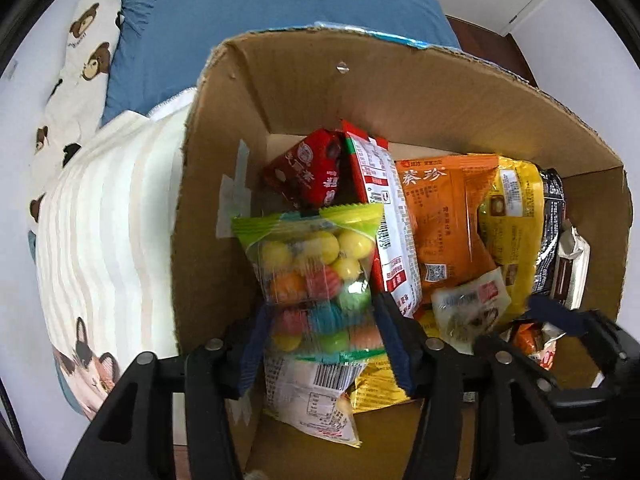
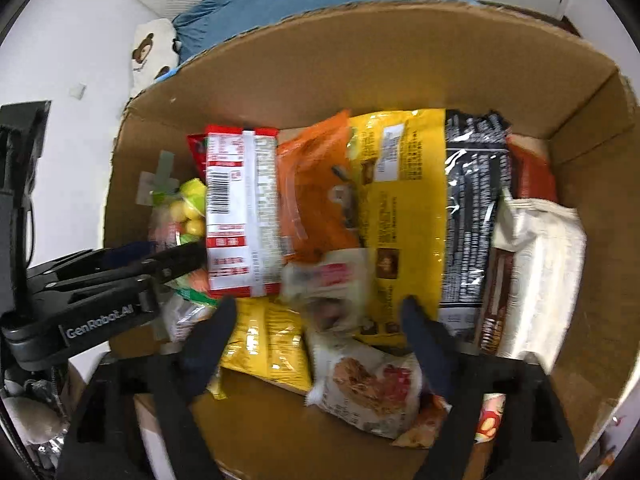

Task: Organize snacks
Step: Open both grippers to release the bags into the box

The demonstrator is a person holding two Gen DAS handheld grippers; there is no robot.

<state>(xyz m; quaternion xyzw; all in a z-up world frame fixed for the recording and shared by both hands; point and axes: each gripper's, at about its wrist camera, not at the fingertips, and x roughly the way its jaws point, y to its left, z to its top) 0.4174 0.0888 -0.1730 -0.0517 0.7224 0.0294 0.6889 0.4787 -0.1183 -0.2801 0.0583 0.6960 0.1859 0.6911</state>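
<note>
The left gripper (image 1: 322, 320) had its two fingers (image 1: 394, 344) pressed on the sides of a clear candy bag (image 1: 316, 276) full of round yellow, orange, red, green and blue sweets, holding it up at the left end of the cardboard box (image 1: 400, 92). The right gripper (image 2: 318, 334) had its fingers (image 2: 424, 344) spread wide with nothing between them, and they hung just over a small blurry packet (image 2: 332, 284) lying on the pile. Inside the box, snack bags stood side by side in a row: a dark red pack (image 1: 308, 168) at the back left, then a red and white pack (image 2: 242, 208), an orange bag (image 2: 316, 192), a big yellow bag (image 2: 404, 208), a black bag with white writing (image 2: 472, 216), and a white and brown bag (image 2: 536, 272) at the right end. Nearer the grippers lay a small yellow packet (image 2: 268, 344), a white packet with a food picture (image 2: 368, 384), and a white packet with a barcode (image 1: 316, 396) under the candy bag. The box sat against a bed with a blue blanket (image 1: 280, 8), a striped cream blanket (image 1: 108, 232) and a pillow with little bears (image 1: 80, 64) on it.
</note>
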